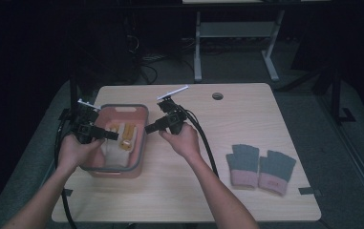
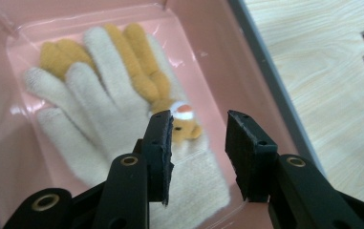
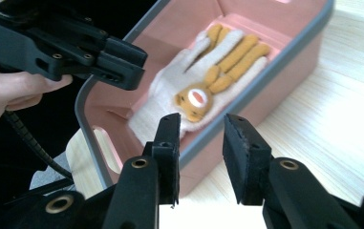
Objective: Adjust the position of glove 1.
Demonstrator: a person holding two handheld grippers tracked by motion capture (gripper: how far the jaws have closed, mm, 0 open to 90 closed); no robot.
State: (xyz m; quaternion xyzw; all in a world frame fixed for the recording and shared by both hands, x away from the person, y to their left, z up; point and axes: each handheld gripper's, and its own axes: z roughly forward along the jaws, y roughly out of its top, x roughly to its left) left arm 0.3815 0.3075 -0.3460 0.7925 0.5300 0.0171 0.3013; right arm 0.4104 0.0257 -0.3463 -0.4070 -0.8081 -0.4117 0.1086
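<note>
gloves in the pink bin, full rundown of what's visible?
The cream and mustard gloves are a fuzzy knit pair, lying flat and overlapped on the floor of the pink bin, which has a grey rim. Cream fingers lie partly over mustard ones, and a small orange animal-face patch sits near the palm. The cuff end points toward the person. The left tool hovers over the cuff with jaws apart, gripping nothing; whether it touches the gloves is unclear. The right tool is outside the bin, open.

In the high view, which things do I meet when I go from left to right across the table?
Left gripper → pink basket → right gripper → round hole in the table → pair of grey gloves with pink cuffs.
</note>
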